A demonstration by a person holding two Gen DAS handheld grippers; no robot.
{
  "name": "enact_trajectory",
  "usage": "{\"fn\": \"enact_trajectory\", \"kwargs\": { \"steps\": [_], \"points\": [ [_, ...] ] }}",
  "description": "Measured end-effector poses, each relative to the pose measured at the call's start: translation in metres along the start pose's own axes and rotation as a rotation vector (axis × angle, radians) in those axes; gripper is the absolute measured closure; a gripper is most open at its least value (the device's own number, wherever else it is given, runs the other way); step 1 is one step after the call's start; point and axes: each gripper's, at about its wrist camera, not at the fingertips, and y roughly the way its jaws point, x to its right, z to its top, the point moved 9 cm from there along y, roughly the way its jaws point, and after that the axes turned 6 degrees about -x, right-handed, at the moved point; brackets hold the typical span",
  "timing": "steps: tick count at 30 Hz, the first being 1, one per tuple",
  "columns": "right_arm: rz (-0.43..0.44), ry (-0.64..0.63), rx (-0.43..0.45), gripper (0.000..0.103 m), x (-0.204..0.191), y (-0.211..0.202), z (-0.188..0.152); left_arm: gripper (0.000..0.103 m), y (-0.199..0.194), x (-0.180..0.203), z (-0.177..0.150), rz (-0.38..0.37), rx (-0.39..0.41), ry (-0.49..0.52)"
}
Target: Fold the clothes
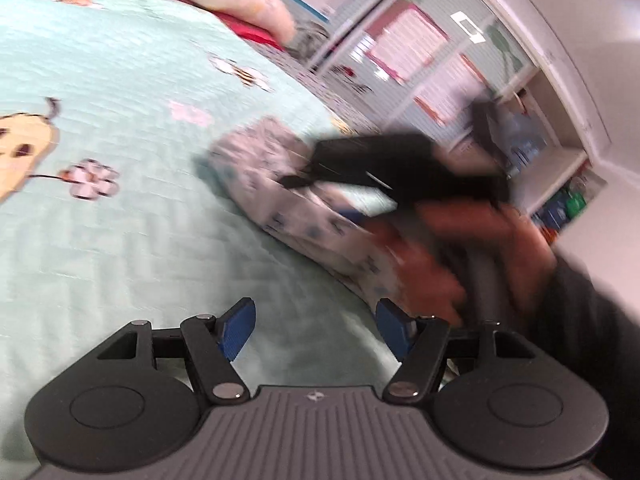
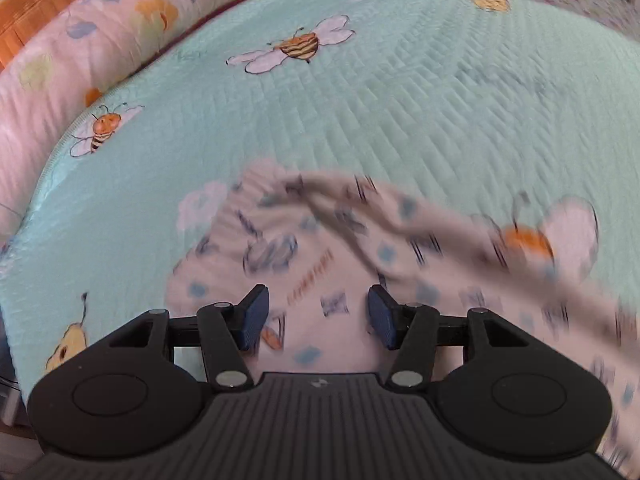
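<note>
My left gripper (image 1: 316,330) hangs over the mint-green quilt (image 1: 120,240) on the bed, its blue pads spread wide with nothing between them, only bare quilt below. On the quilt to the left of it are printed a yellow bear face (image 1: 22,148) and a pink flower (image 1: 94,179). Ahead and to the right lies the small pale garment (image 1: 280,184), patterned with little blue squares and dark marks, bunched in a loose strip on the quilt. Further right in the left wrist view, my right hand (image 1: 452,256) grips the handle of the other gripper (image 1: 384,164), which is blurred and sits over the garment; from this side I cannot tell how its jaws stand. Behind it are shelves (image 1: 552,168) against the wall.

In the right wrist view, a pink floral pillow (image 2: 100,40) lies along the quilt's left edge, and bee prints (image 2: 298,44) dot the quilt (image 2: 400,112). My right gripper (image 2: 318,314) is wide open just above the garment (image 2: 312,248), gripping nothing. The cloth spreads beneath both pads and trails off to the right, blurred, partly covering another bee print (image 2: 560,236).
</note>
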Motion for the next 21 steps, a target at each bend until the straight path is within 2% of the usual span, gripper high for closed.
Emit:
{"fn": "enact_trajectory", "kwargs": {
  "steps": [2, 4, 5, 8, 9, 11, 12, 14, 17, 19, 21],
  "points": [
    [0.044, 0.050, 0.119, 0.046, 0.014, -0.036, -0.013, 0.034, -0.005, -0.008, 0.006, 0.020, 0.031, -0.027],
    [0.028, 0.079, 0.184, 0.036, 0.032, -0.061, -0.031, 0.034, -0.010, -0.012, 0.015, 0.013, 0.054, -0.057],
    [-0.002, 0.090, 0.196, 0.035, 0.042, -0.068, -0.043, 0.034, -0.008, -0.011, 0.023, 0.005, 0.061, -0.061],
    [-0.034, 0.035, 0.142, 0.035, 0.051, -0.058, -0.078, 0.034, 0.011, 0.000, 0.062, -0.029, 0.072, -0.035],
    [-0.051, 0.004, 0.159, 0.035, 0.047, -0.058, -0.084, 0.031, 0.021, 0.004, 0.075, -0.038, 0.069, -0.012],
    [-0.075, -0.015, 0.191, 0.035, 0.040, -0.066, -0.084, 0.030, 0.053, 0.012, 0.099, -0.035, 0.037, 0.070],
    [-0.076, -0.002, 0.228, 0.035, 0.040, -0.077, -0.080, 0.030, 0.071, 0.009, 0.105, 0.002, 0.007, 0.092],
    [-0.072, 0.036, 0.316, 0.035, 0.044, -0.102, -0.071, 0.031, 0.101, -0.003, 0.112, 0.068, -0.058, 0.124],
    [-0.093, 0.084, 0.389, 0.035, 0.064, -0.144, -0.072, 0.033, 0.120, -0.015, 0.115, 0.081, -0.107, 0.183],
    [-0.018, 0.184, 0.384, 0.035, 0.084, -0.161, -0.088, 0.033, 0.119, -0.014, 0.115, 0.083, -0.117, 0.195],
    [0.106, 0.318, 0.349, 0.035, 0.104, -0.168, -0.112, 0.032, 0.117, -0.012, 0.114, 0.087, -0.125, 0.205]
  ]
}}
